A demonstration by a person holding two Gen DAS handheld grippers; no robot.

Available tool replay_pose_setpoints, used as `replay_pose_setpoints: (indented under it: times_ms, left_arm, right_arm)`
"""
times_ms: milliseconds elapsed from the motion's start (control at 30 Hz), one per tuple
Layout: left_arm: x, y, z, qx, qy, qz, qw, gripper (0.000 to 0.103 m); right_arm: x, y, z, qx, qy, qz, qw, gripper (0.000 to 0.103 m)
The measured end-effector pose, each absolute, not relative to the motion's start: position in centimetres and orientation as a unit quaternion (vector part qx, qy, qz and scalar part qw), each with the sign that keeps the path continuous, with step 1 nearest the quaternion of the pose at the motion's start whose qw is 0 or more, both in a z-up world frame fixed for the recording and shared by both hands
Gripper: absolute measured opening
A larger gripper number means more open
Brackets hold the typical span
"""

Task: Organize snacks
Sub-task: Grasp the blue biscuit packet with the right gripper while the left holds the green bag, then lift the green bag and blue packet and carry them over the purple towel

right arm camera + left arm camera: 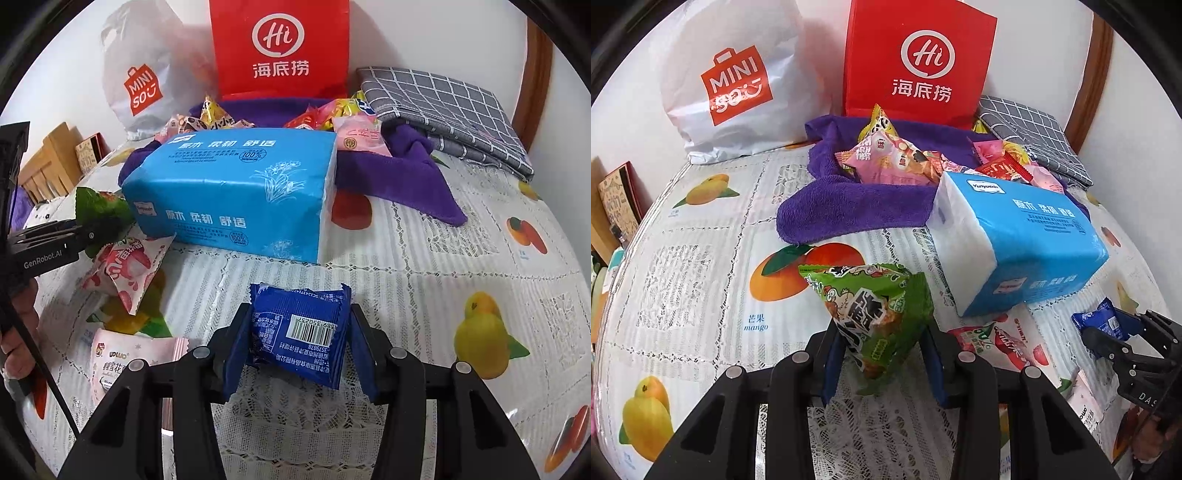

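A: Holding one snack each: left gripper (882,350) clamps the green packet (875,314), right gripper (295,343) clamps the blue packet (301,332), both raised off the cloth-covered table (701,258).

B: Next move?

A: Probably carrying both to the snack pile (905,162) on the purple towel (849,206).

B: Room?

A: Left side lies open; the tissue pack (236,192) blocks the right gripper's straight path, so go over or around it.

White wall (424,33), fruit-print tablecloth (701,258), curved wooden chair back (1093,85) behind.
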State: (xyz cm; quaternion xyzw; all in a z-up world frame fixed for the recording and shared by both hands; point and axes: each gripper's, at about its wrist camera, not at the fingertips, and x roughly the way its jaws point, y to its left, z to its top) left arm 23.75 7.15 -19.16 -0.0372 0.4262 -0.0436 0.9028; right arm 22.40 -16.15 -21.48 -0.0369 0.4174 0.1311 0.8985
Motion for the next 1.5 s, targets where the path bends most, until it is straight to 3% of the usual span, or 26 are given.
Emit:
replay_pose_setpoints:
  times_ms: [567, 1200, 1500]
  left_arm:
    - [23.4, 7.2, -18.9, -0.040, 0.418, -0.036, 0.907, 0.033]
    - [22.1, 8.3, -17.6, -0.062, 0.377, -0.032, 0.923, 0.032]
    - [21.5, 10.7, -14.3, -0.115, 0.378, -0.051, 0.917, 0.032]
  right_arm:
    - [22.4, -16.3, -21.5, -0.032, 0.417, 0.134, 0.898, 0.051]
    - [22.3, -19.6, -20.8, 0.065, 0.412, 0.113, 0.902, 0.049]
    - [21.0, -19.3, -15.7, 0.043, 0.388, 0.110, 0.914, 0.049]
